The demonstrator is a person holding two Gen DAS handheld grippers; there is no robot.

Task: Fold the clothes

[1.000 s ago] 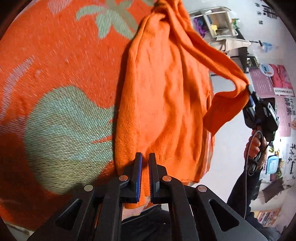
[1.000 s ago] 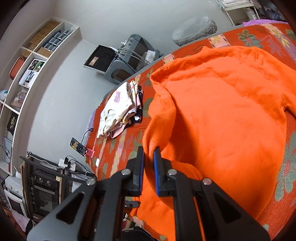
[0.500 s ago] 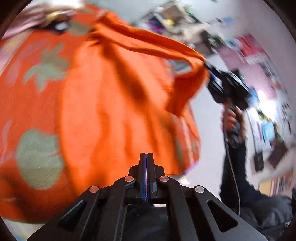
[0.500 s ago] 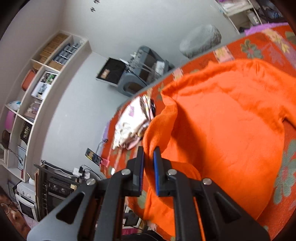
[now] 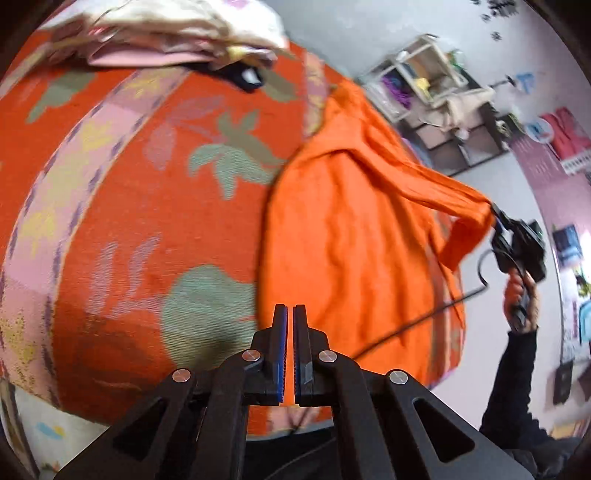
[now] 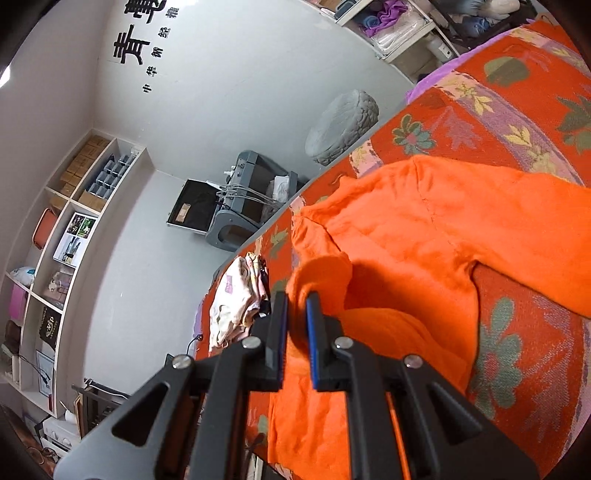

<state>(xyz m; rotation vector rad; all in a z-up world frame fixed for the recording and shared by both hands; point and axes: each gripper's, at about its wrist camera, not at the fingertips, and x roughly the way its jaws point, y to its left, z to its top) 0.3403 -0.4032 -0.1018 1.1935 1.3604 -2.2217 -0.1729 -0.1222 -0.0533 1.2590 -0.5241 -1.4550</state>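
In your left wrist view, your left claw [image 5: 289, 314] stood with its two fingers pressed nearly together, a thin slit between them and no cloth in that slit, hanging over the near edge of the bed [image 5: 122, 206] with its red flowered cover. One orange sweater [image 5: 343, 236] lay spread along the right side of that bed, its body flat but one sleeve [image 5: 443, 192] pulled up and out to the right, where your right claw [image 5: 496, 218] was pinching its cuff, your right hand [image 5: 521, 295] on the handle below. At the far left of the bed sat one pile of pale clothes [image 5: 177, 33]; whether it was neatly folded I could not tell, blurred as it was. In your right wrist view, your right claw [image 6: 295, 306] had its two fingers clamped on a bunch of that orange sleeve [image 6: 321, 273], with the sweater [image 6: 461, 236] lying open beyond it, its other sleeve [image 6: 546, 258] stretched out to the right on the cover, and the same pale pile [image 6: 236, 306] further off to the left. By my reckoning the sweater was far from folded: the body lay unfolded, one sleeve was in the air, and both sleeves and the body remained to be brought in. Count: one sweater, one pile, two claws.
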